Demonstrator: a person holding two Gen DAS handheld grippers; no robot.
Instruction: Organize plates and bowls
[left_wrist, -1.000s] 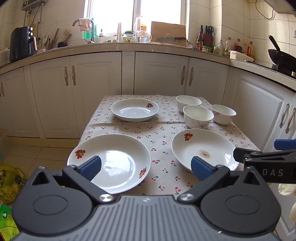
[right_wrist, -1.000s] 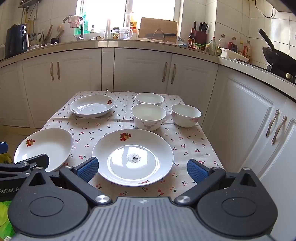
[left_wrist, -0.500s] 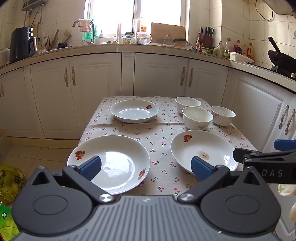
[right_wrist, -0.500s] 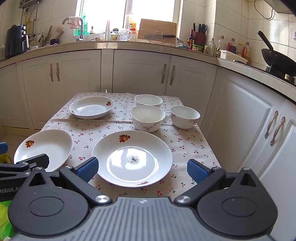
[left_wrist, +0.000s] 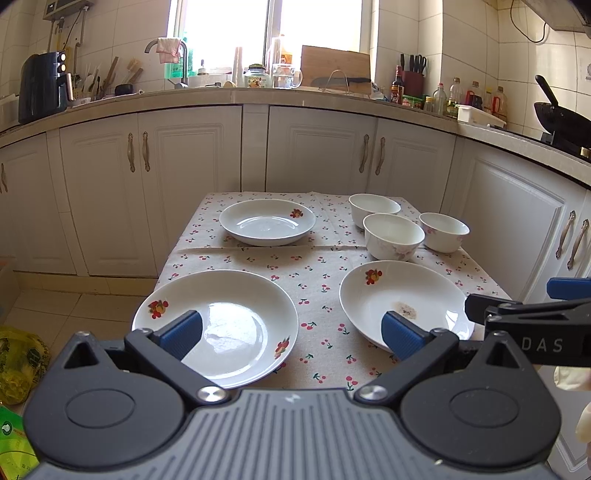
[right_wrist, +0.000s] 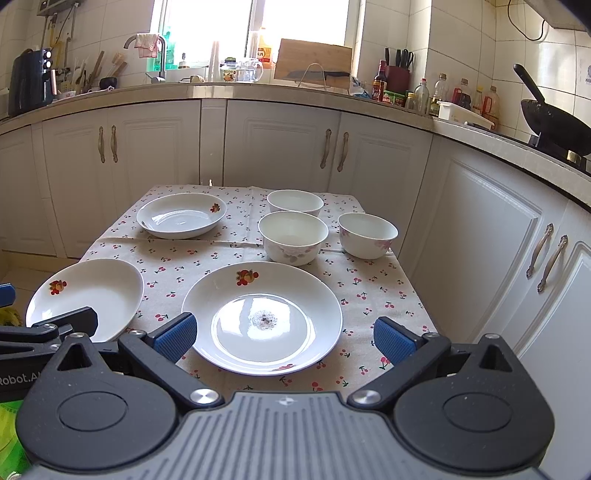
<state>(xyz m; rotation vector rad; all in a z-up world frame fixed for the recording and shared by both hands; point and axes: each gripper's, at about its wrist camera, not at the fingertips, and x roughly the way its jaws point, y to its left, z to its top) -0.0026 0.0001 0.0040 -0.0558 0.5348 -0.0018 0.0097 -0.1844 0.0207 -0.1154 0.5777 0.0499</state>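
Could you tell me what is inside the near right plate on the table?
The near right plate holds only a small greyish speck patch at its centre, plus a printed fruit motif near its rim. No other dish sits in it. The cloth beneath is hidden.

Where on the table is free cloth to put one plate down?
The free strip runs between the near left plate, the near right plate and the far plate, though narrow. The far right corner is crowded with three bowls.
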